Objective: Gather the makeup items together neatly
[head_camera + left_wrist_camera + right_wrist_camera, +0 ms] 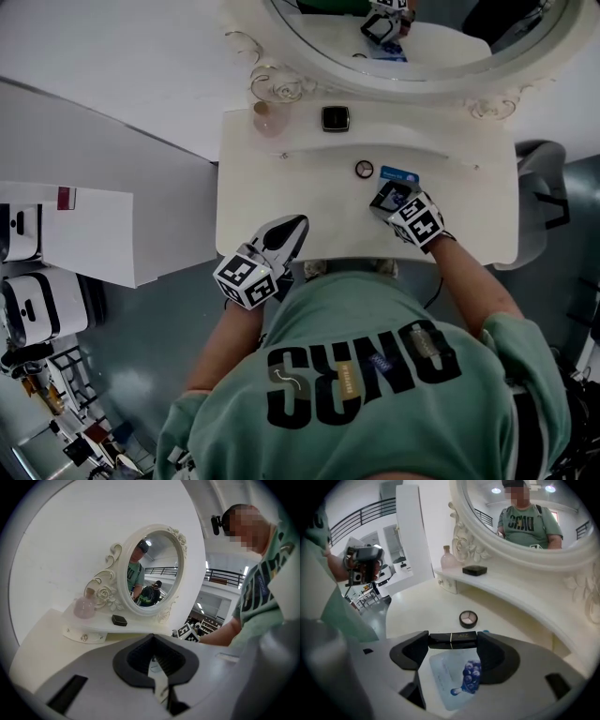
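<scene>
The right claw (453, 645) pinches a slim black lipstick tube with a thin metal band (445, 640) end to end, one pad on each cap. It hovers just above a flat pale-blue sachet printed with dark berries (457, 679), which lies on the cream dressing surface (281, 187) near its front edge.

The tube is probably light, rigid and glossy. Held by its ends it could pivot or pop out, so a grip across the middle of the barrel would be steadier, and only gentle pressure is needed.

The sachet looks thin, limp and slick. With no edge standing proud of the surface, it is best slid along or nipped at a corner.

A small round pot with pale segments inside (468, 618) sits a little further in. It is hard and low, best taken across its rim, though it may skate.

On the raised shelf (511, 585) under the mirror stand a black square compact (475, 570) and a rounded pink glass bottle (448, 558). The bottle seems the heaviest and most fragile item, best gripped at the belly.

The left claw (152, 638) is pressed together with nothing in it, held off the front left corner of the surface.
</scene>
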{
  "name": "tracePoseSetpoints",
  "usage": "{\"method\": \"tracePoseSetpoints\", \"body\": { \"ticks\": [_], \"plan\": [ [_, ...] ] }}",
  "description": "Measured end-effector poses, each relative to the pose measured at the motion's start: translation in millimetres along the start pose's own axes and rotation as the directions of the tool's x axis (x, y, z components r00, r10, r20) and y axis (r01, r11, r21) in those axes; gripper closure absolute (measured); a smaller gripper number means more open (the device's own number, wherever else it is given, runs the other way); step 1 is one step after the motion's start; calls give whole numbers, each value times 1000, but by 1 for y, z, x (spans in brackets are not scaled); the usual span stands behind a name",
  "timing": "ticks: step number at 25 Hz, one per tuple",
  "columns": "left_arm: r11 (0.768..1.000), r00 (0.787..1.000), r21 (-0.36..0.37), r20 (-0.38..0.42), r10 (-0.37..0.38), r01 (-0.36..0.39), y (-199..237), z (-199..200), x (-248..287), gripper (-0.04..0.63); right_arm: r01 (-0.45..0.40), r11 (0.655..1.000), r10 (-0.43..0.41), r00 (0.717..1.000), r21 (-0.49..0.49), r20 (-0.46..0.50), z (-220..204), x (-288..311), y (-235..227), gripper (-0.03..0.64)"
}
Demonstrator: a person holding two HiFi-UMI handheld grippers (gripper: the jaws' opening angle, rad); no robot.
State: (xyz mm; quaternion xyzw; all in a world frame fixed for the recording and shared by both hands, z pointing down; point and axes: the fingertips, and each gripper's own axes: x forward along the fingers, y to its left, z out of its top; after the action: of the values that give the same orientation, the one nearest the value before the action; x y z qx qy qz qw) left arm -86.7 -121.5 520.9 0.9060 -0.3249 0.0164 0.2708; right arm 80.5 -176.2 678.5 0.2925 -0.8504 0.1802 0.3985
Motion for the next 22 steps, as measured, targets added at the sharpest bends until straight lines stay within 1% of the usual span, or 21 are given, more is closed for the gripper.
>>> {"method": "tracePoseSetpoints", "body": {
  "ticks": [2, 4, 6, 10, 12, 16, 20, 22],
  "plan": [
    [1000, 1000, -3, 5, -3, 3, 1, 1, 2, 586, -29, 995, 34, 998, -90, 44, 25, -16, -10, 299],
    [1000, 1000, -5, 9, -5, 5, 2, 2, 4, 586, -52, 983, 65, 995, -176, 71, 53, -29, -24, 299],
    [1000, 1000, -6, 12, -6, 6, 2, 4, 7, 586, -65, 969, 87, 993, -238, 84, 79, -35, -41, 299],
    [1000, 1000, -11, 14, 1, -1, 6, 7, 10, 586, -64, 939, 97, 992, -337, 83, 121, -29, -72, 299],
    [1000, 1000, -16, 13, 11, -11, 10, 7, 10, 587, -71, 926, 103, 993, -370, 65, 131, -20, -83, 299],
    [999, 999, -29, 14, 40, -39, 24, 10, 9, 586, -101, 901, 112, 994, -423, 3, 138, 4, -98, 299],
    [997, 998, -46, 13, 60, -59, 37, 13, 7, 587, -129, 889, 128, 991, -440, -32, 142, 20, -105, 299],
    [997, 998, -51, 11, 65, -64, 43, 14, 9, 586, -153, 874, 142, 988, -461, -58, 141, 24, -106, 299]
  ]
}}
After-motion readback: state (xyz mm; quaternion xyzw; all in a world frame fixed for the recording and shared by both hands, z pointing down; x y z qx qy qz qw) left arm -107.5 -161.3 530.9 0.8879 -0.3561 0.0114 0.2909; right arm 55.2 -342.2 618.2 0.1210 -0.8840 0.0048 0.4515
